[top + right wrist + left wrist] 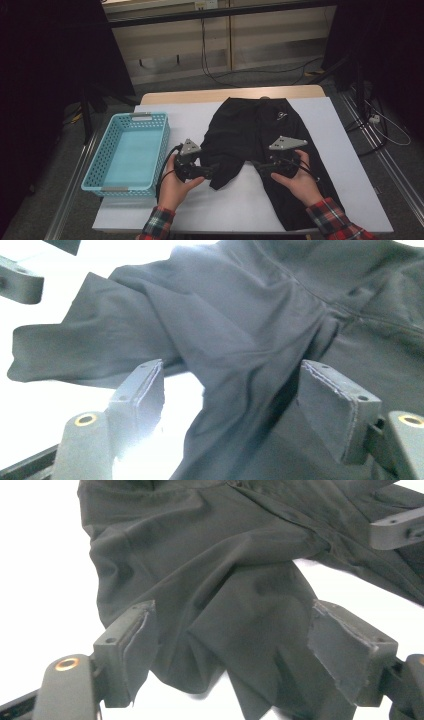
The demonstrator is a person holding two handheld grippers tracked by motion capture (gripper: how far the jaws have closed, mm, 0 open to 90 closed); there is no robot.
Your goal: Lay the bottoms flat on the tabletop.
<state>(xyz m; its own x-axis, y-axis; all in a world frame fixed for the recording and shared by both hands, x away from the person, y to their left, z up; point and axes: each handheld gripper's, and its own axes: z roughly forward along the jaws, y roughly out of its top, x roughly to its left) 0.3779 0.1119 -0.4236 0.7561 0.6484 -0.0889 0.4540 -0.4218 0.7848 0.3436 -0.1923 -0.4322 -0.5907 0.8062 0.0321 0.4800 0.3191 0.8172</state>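
Note:
Black trousers (pixel 260 130) with a small white logo lie spread on the white table (pixel 190 115). One leg is folded up short and the other runs to the front edge. My left gripper (pixel 215 172) points right at the folded leg's hem. Its jaws stand open in the left gripper view (pixel 232 610), with loose cloth (pixel 210 580) between them and draped against the left pad. My right gripper (pixel 256 165) points left at the crotch area. Its jaws are open (pixel 231 367) over the fabric (pixel 240 325), which the pads do not press.
An empty light-blue plastic basket (pixel 95 170) stands on the table's left side, close to my left hand. Bare table lies between the two trouser legs and along the right edge. Beyond the table are a floor with cables and a wall.

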